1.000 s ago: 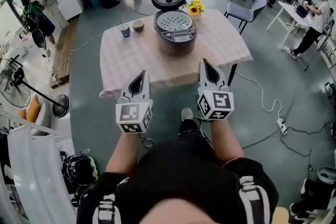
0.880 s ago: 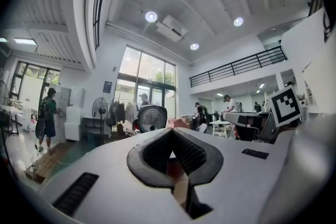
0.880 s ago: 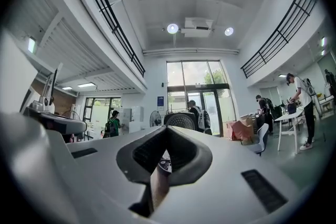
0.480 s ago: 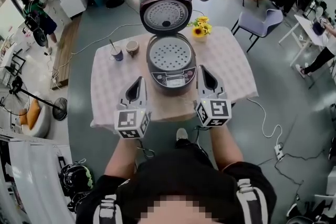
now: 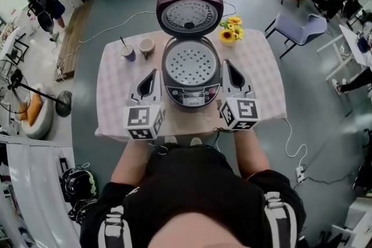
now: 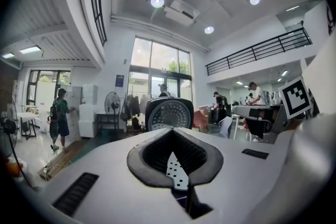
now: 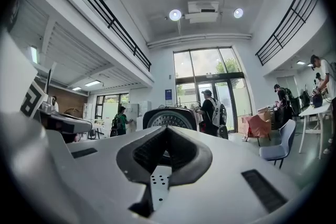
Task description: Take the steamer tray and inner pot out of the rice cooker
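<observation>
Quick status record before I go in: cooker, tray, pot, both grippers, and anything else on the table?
rice cooker: on the table, lid raised
steamer tray: seated in the cooker's top
inner pot: hidden under the tray
left gripper: shut, empty, beside the cooker's left
right gripper: shut, empty, beside the cooker's right
other items: cup, small bowl, sunflowers, all toward the far side

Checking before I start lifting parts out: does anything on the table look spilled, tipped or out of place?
Nothing stands out. The rice cooker stands upright with its lid open, the steamer tray sits level inside, the cup and small bowl at the back left are upright, and the tablecloth shows no spill.
</observation>
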A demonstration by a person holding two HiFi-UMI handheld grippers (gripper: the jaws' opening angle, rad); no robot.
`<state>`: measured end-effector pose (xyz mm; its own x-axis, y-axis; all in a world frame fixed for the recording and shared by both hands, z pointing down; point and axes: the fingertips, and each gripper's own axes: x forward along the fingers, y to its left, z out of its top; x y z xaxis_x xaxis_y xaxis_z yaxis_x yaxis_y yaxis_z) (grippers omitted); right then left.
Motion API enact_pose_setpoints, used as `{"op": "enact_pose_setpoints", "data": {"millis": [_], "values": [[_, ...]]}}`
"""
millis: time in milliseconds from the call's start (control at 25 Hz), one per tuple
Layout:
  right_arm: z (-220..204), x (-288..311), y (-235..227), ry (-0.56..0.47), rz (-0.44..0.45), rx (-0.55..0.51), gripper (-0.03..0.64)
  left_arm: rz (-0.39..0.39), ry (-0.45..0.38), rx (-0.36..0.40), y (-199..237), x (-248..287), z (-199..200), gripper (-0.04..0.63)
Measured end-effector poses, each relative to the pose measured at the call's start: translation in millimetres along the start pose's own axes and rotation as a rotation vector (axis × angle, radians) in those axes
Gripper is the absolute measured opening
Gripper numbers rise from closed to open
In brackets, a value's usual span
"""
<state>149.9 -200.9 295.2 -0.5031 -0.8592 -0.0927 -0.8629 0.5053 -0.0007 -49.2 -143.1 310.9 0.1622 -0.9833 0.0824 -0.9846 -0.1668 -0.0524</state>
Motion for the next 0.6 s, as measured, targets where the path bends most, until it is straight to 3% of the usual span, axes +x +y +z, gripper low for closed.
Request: {"op": "enact_pose_setpoints", "data": {"millis": [320, 480, 520, 560, 600], "values": [[-9, 29, -8, 0.018, -0.018, 0.022, 0.0, -0.006, 0.019, 0.006, 20, 26, -4, 0.003], [-15, 39, -2, 0.042, 0.029, 0.03, -0.001, -0.045, 0.036, -0.005, 20, 37, -8, 0.005], [-17, 43, 2, 0.053, 0.059, 0.043, 0.04, -0.072, 0.047, -0.014, 18, 41, -10, 0.026], [-20, 46, 5, 0.069, 0.09, 0.06, 0.136, -0.105, 0.064, -0.026, 15, 46, -14, 0.087], [-24, 49, 6, 0.088, 0.112, 0.071, 0.182, -0.138, 0.086, -0.036, 12, 50, -18, 0.188]]}}
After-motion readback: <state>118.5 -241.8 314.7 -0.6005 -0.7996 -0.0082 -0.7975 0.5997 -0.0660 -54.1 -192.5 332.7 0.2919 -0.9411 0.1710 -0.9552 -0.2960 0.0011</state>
